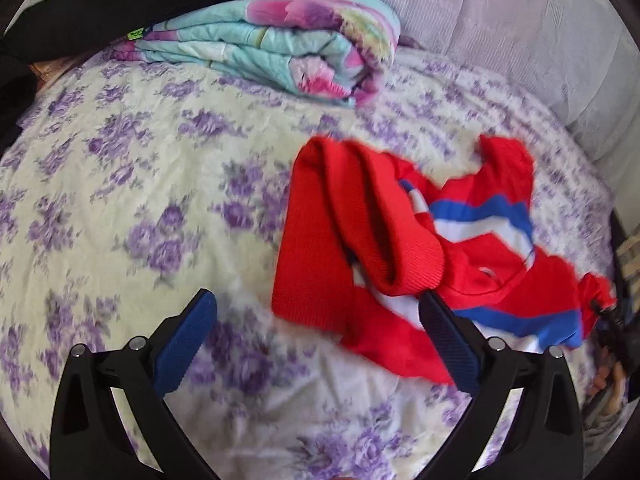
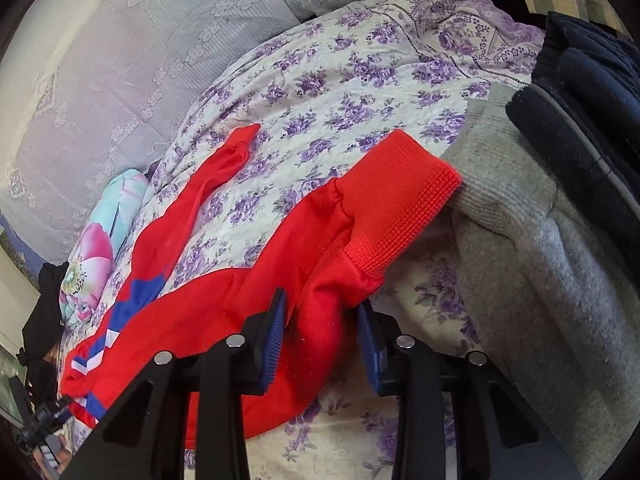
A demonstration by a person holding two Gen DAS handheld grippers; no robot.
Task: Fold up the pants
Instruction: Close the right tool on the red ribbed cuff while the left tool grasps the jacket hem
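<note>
While right gripper (image 2: 322, 316) pinches red pants (image 2: 304, 248) leg just behind ribbed cuff (image 2: 400, 208), cloth bunched between pads, left gripper (image 1: 318, 320) hangs spread wide, nothing between fingers. Pants lie crumpled on floral bedsheet (image 1: 120, 200), at 1 o'clock from left tool, leg running toward 10 o'clock in right view. Right hand nearer. No containers in sight.

Bed w/ purple-floral sheet (image 1: 120, 208); lilac lace pillows (image 2: 100, 60) behind; folded pastel blanket (image 1: 280, 44); soft daylight.
</note>
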